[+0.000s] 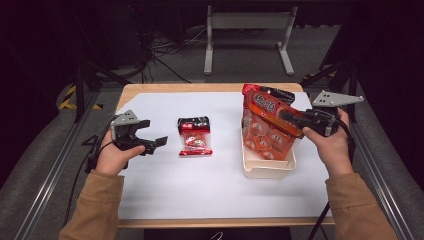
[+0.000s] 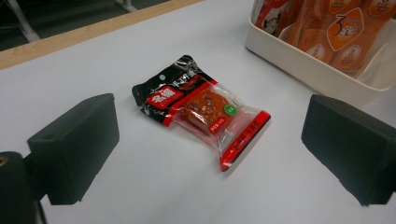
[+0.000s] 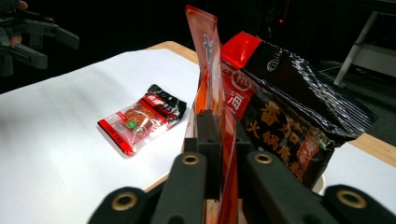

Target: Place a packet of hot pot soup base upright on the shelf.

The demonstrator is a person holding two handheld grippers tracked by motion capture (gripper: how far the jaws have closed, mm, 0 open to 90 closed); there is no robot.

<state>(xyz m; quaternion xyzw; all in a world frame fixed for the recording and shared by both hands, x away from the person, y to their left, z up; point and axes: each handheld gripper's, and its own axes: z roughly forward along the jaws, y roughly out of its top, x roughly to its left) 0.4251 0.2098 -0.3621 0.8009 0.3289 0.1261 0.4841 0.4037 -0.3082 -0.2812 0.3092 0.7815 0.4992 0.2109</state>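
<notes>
While the right gripper [image 1: 292, 119] pinches the orange pouch [image 1: 267, 131] upright, its lower end in the cream bin [image 1: 265, 170] beneath the jaws, the left gripper [image 1: 152, 134] hangs released, the small red packet [image 2: 201, 108] lying just ahead between its jaws.

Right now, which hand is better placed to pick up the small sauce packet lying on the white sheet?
Left. The left gripper hangs open just beside the small packet, its jaws framing it, while the right gripper is shut on the orange packet over the tub.
</notes>
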